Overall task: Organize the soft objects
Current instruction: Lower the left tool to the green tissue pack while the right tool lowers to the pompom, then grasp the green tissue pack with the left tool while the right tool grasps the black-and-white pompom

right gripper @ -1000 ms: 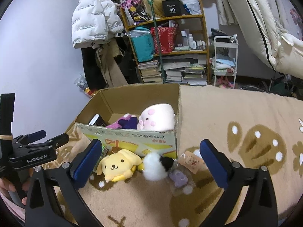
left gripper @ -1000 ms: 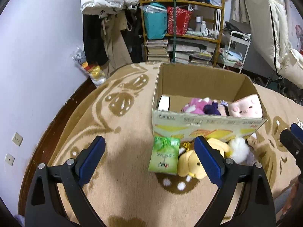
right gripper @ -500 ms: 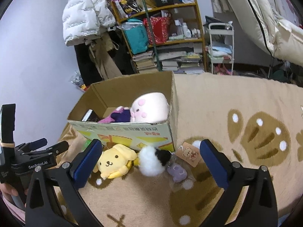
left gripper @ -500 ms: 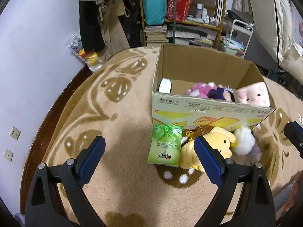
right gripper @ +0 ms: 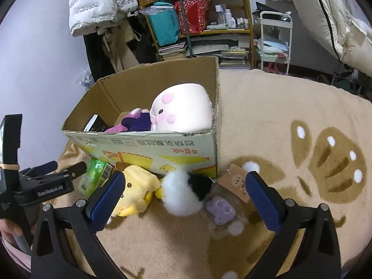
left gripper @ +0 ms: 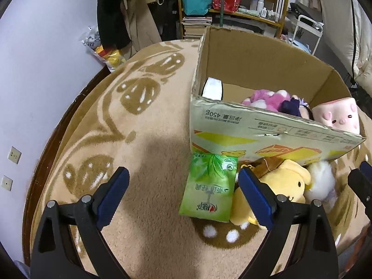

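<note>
Both grippers have sunk closer to the toys, left gripper (left gripper: 181,191) and right gripper (right gripper: 184,191) released, fingers grasping nothing. Pink pig plush (right gripper: 183,108) sits in the cardboard box (right gripper: 148,150); yellow dog plush (right gripper: 134,189), white-and-black fluffy pompom (right gripper: 183,193), green tissue pack (left gripper: 210,188) remain on the beige blanket (right gripper: 279,116).

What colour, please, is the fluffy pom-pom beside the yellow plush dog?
The fluffy pom-pom is white and black, clearest in the right wrist view.

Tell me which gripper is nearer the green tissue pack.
Left. The left gripper hangs open just above the green tissue pack, its right finger beside the pack's edge. The right gripper is open over the white-and-black pompom, past the yellow plush.
</note>
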A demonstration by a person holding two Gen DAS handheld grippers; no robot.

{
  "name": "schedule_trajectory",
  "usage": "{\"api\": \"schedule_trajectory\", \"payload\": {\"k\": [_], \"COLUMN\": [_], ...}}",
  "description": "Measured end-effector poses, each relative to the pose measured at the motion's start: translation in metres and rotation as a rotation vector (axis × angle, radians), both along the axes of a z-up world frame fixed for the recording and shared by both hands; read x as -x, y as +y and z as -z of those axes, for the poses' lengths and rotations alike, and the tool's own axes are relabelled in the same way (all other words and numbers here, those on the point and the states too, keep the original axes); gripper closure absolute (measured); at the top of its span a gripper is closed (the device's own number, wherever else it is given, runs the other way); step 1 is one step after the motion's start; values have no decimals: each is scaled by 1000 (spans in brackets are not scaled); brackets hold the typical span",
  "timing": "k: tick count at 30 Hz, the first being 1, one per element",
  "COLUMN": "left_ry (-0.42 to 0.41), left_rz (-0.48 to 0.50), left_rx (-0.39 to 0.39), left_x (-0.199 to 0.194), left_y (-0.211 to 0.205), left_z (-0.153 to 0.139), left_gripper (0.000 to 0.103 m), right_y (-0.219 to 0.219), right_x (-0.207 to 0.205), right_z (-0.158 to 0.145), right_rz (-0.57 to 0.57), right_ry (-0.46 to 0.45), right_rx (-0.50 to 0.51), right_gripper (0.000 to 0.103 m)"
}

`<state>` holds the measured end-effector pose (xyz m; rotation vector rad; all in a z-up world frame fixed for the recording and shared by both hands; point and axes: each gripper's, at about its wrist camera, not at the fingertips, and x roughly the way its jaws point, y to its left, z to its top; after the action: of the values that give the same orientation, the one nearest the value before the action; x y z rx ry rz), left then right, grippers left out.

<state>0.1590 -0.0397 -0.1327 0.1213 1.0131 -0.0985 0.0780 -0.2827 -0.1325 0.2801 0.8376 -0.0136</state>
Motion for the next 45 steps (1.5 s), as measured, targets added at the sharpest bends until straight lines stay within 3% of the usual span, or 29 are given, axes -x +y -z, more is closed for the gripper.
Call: {"api": "schedule_trajectory", "payload": {"k": [11, 16, 20, 23, 29, 32, 41, 45], "left_ry": [55, 90, 104, 102, 112, 126, 130, 138], "left_rz": [29, 13, 8, 6, 15, 15, 10, 9], "left_rx": [-25, -23, -17, -17, -18, -14, -15, 0], "left_x": [-6, -11, -14, -14, -16, -17, -22, -22], "left_y": [-10, -7, -6, -7, -8, -8, -7, -8], "left_z": [17, 28, 34, 35, 40, 44, 47, 48], "left_gripper": [9, 9, 9, 9, 14, 21, 22, 27], "right_y": [5, 9, 10, 11, 11, 15, 16, 18], "right_x": [-20, -22, -25, -25, -28, -29, -32, -36], "right_z": [25, 38, 44, 45, 54, 56, 58, 59], "right_rz": [-10, -34, -55, -69, -74, -79, -83, -87], "right_ry": [65, 101, 127, 131, 171, 170, 168, 170], "right_rx": [-5, 12, 12, 8, -1, 24, 32, 38], "right_gripper": [1, 17, 40, 45, 46, 46, 46, 46]}}
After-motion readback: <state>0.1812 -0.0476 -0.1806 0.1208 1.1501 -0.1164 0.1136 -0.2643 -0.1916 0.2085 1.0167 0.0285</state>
